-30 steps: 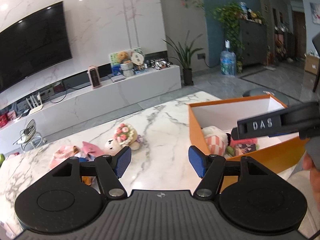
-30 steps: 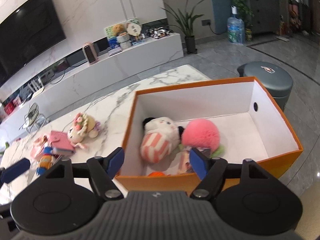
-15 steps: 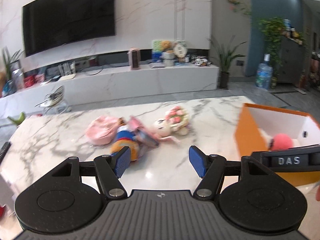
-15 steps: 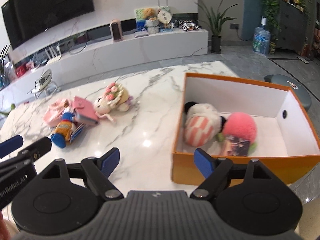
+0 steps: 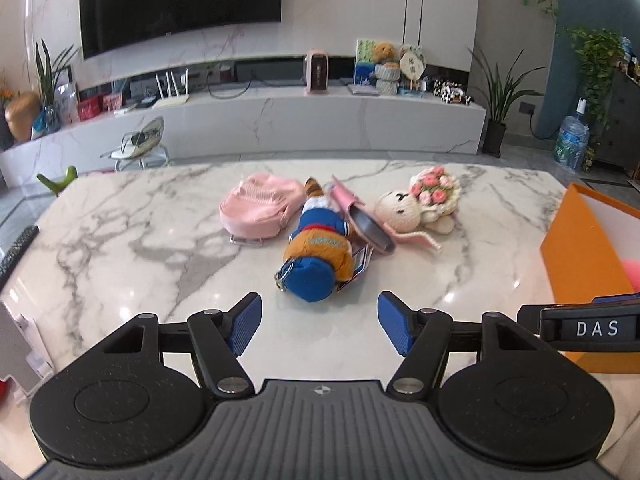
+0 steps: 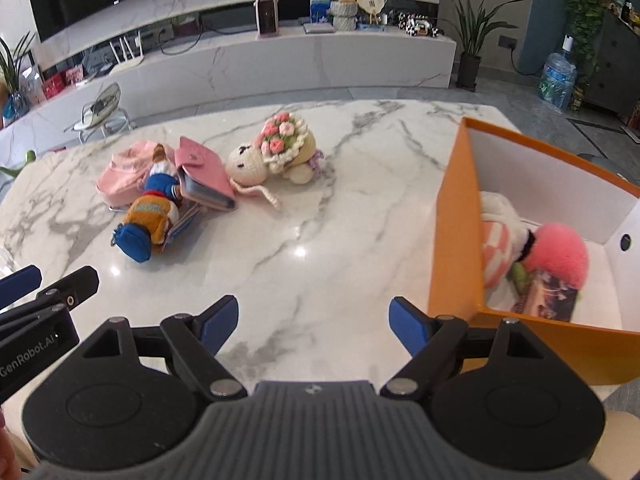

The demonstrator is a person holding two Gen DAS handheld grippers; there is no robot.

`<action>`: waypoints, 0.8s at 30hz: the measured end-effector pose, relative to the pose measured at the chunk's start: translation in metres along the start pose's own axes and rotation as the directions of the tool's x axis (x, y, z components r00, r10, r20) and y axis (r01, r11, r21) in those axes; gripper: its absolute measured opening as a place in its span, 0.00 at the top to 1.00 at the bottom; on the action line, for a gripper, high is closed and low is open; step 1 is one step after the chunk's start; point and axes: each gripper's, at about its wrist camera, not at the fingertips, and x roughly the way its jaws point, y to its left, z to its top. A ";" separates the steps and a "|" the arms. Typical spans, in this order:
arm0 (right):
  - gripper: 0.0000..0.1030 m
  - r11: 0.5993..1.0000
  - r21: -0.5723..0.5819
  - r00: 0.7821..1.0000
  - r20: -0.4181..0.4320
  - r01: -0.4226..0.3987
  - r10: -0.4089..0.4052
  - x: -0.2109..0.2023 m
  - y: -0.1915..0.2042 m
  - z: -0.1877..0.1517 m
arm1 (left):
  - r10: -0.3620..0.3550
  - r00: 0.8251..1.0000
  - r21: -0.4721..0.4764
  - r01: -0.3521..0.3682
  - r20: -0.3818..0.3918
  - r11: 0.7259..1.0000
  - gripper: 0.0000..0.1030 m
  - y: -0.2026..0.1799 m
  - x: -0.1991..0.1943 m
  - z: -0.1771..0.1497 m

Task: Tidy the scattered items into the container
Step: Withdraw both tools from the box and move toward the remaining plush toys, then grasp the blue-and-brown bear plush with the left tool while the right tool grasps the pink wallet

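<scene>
A blue and orange plush doll (image 5: 318, 246) (image 6: 146, 216), a pink wallet (image 5: 362, 220) (image 6: 206, 178), a pink pouch (image 5: 260, 208) (image 6: 118, 174) and a cream crocheted bunny with flowers (image 5: 420, 204) (image 6: 276, 154) lie in a cluster on the marble table (image 5: 160, 240). The orange box (image 6: 456, 216) (image 5: 580, 248) stands at the right and holds a striped plush (image 6: 498, 240), a pink pompom (image 6: 560, 254) and a card. My left gripper (image 5: 320, 322) is open and empty, just short of the doll. My right gripper (image 6: 314, 320) is open and empty, left of the box.
A black remote (image 5: 16, 248) lies at the table's left edge. The right gripper's body (image 5: 584, 328) shows at the lower right of the left wrist view, in front of the box. A TV bench (image 5: 280, 116) stands beyond the table.
Both grippers have swung left, away from the box and toward the cluster of toys. The left one now faces the doll closely. Both stay open and empty.
</scene>
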 end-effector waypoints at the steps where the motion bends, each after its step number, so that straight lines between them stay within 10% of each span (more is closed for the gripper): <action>1: 0.18 1.000 0.002 1.000 -0.006 0.004 -0.004 0.005 0.000 0.001 | -0.001 1.000 0.000 0.001 -0.008 1.000 0.27 -0.001 0.005 0.000; 24: 0.21 0.996 -0.084 0.991 0.133 0.015 -0.003 0.076 0.028 0.045 | -0.042 0.999 0.057 0.041 0.008 0.998 0.27 -0.006 0.086 0.021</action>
